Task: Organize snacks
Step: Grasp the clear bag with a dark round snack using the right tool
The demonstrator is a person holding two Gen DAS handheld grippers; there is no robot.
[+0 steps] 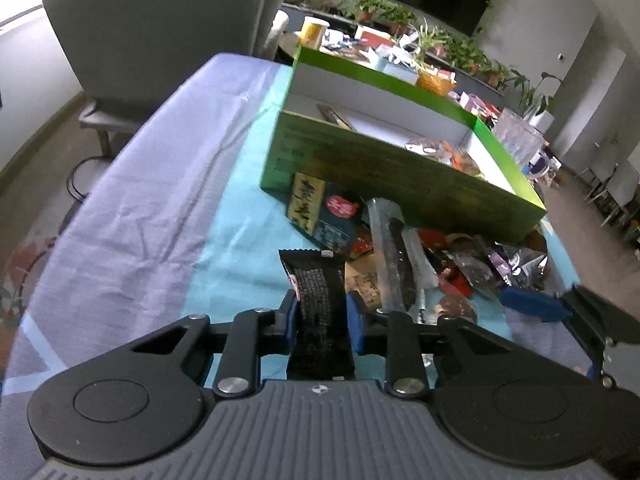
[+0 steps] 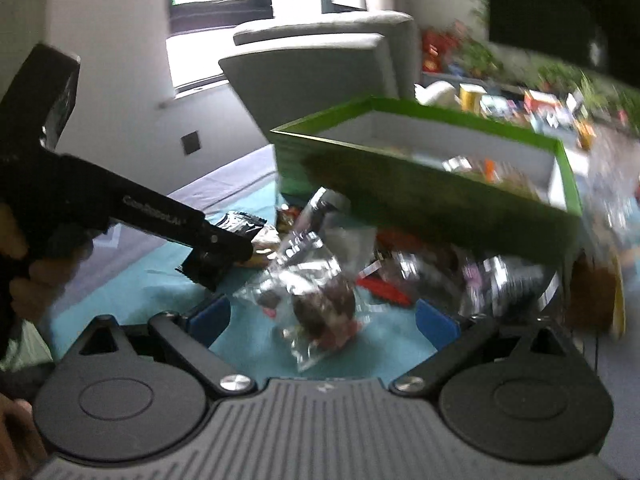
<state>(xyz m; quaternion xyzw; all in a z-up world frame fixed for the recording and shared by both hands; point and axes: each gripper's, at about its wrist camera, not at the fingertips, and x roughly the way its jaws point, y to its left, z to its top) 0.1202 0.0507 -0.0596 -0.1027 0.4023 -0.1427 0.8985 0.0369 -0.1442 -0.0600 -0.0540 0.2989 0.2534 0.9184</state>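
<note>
Left tool (image 1: 322, 316) pinches black snack packet (image 1: 320, 292) lengthwise along its fingers, green box (image 1: 360, 164) straight ahead past the pile; right tool (image 2: 324, 316) half open, empty, over clear-wrapped snack (image 2: 320, 308) on counter (image 1: 224, 240)

A black snack packet (image 1: 320, 304) with small white print runs lengthwise between my left claw's blue pads, its crimped end pointing away from me over the teal cloth. Beyond it lies a loose heap of snacks (image 1: 420, 248): a dark green packet with a red badge (image 1: 338, 216), a long clear sleeve with a dark bar inside (image 1: 394, 256), and red and silvery wrappers. Just behind the heap stands the green box (image 1: 400, 172), white inside, holding a few packets (image 1: 444, 152). In front of my right claw lies a crumpled clear bag with something brown in it (image 2: 316, 300).
</note>
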